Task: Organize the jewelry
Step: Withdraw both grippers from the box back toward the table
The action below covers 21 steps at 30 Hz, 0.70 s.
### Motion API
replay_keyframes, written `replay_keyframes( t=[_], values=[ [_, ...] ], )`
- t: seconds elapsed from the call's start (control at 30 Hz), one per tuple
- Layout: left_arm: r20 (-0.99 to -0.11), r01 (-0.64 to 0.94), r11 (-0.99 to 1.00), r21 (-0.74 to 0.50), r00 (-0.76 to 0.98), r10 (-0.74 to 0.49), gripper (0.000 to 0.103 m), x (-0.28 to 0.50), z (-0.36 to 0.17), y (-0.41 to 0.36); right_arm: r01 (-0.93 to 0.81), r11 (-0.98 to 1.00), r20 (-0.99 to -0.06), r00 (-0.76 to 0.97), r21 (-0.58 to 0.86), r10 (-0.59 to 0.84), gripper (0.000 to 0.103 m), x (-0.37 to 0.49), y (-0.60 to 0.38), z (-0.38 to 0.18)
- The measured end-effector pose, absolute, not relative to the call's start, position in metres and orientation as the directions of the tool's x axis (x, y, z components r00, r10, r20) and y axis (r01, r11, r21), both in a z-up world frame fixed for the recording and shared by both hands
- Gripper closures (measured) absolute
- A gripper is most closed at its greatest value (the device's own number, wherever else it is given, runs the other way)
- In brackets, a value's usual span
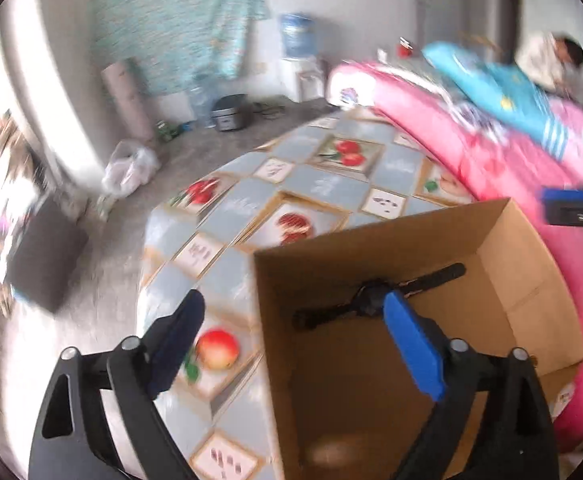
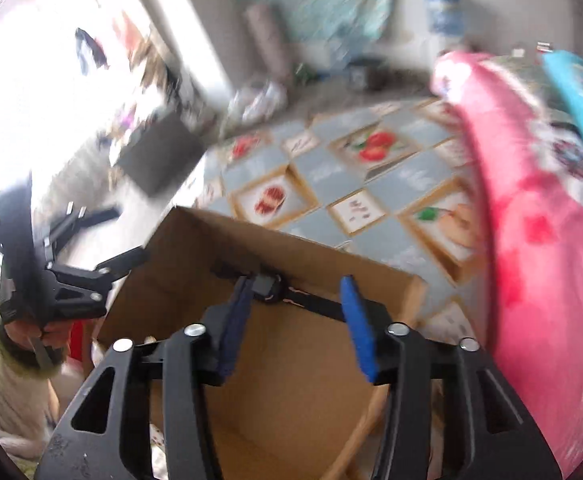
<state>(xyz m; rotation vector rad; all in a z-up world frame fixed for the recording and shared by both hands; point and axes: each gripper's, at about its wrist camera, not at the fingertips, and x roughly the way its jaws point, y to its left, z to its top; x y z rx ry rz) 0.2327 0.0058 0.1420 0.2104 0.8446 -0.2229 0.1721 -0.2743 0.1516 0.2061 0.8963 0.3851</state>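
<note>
Left tongs (image 1: 295,344), left wrist view: jaws spread wide, nothing gripped; one finger over the patterned cloth (image 1: 323,184), the other over the open cardboard box (image 1: 531,280). Black wristwatch (image 1: 375,300) lies inside the box, just beyond the blue pad, free of it. Right wrist view: right tongs (image 2: 295,320) partly parted, released; watch (image 2: 267,286) lies just past the fingertips, across the gap.

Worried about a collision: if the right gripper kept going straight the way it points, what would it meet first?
Most likely the black watch in the cardboard box, just ahead of the open right gripper; blur leaves depth uncertain.
</note>
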Motion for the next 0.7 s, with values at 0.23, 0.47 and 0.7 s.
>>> replay_keyframes(
  t=[0.23,0.47,0.7],
  values=[
    [-0.794,0.127,0.984,-0.122,0.582,-0.174,0.012,0.175,0.094,0.065,-0.057,0.861,-0.699,0.558,0.505,0.447,0.046,0.095,-0.323,0.112],
    [-0.730,0.015,0.944,-0.328,0.631,-0.264,0.012,0.124,0.064,0.092,0.034,0.822,-0.672,0.596,0.569,0.440,0.045,0.049,-0.319,0.079],
    [-0.638,0.012,0.954,-0.298,0.741,-0.209,0.009,0.059,0.081,0.100,-0.055,0.884,-0.625,0.687,0.465,0.371,0.042,0.007,-0.293,0.090]
  ],
)
